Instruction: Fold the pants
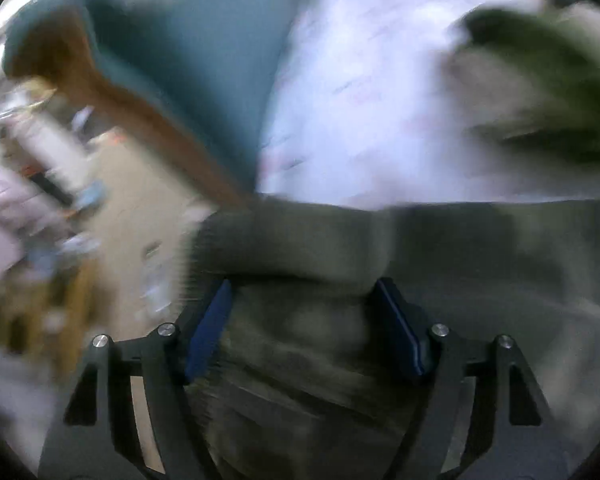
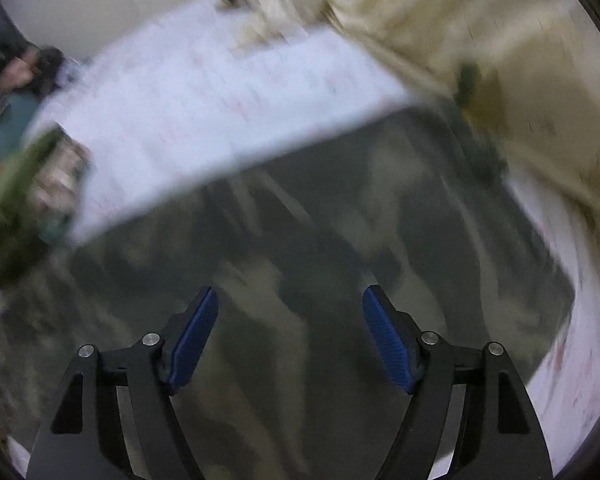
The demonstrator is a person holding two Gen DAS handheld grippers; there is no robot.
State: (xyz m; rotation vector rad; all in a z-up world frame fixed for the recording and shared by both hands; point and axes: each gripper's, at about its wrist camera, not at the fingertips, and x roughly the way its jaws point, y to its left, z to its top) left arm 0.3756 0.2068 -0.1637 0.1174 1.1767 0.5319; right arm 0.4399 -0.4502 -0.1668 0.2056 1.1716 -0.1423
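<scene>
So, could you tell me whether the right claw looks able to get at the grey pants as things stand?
Probably yes: the right claw is open directly over the grey pants, with nothing between them, though blur hides contact.

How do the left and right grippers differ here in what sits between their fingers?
The left gripper has a raised fold of the grey pants bunched between its fingers; the right gripper only has flat pants cloth beyond its fingers. Shared: both are open wide, with blue pads, over the same blurred pants.

No text or label is readable; both views are blurred
</scene>
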